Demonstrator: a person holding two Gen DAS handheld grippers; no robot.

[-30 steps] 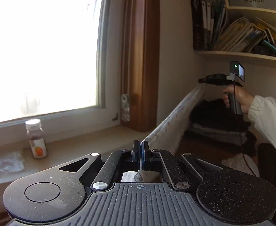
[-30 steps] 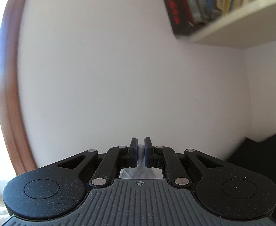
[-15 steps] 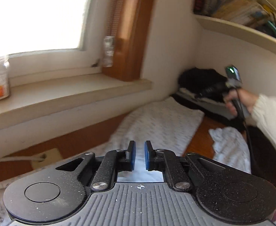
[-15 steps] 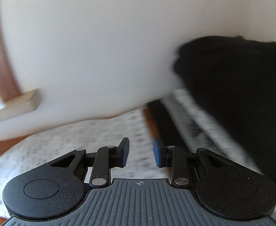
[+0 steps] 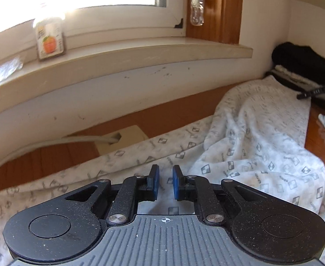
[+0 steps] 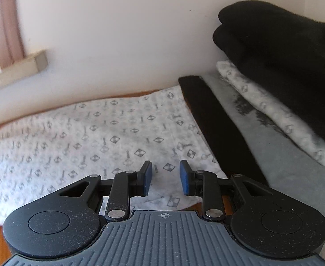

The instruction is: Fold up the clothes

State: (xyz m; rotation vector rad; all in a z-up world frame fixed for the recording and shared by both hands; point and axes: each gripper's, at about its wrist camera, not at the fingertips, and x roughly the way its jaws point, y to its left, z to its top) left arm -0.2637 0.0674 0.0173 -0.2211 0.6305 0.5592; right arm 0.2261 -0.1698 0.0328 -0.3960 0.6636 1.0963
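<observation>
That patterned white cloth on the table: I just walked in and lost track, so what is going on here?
A person is folding clothes with a handheld gripper in each hand. The patterned white garment lies spread on the wooden table, partly doubled over on itself. Both the left gripper and the right gripper are open just above the fabric and hold nothing. Beside the garment sits a stack of folded clothes with a black garment on top.
</observation>
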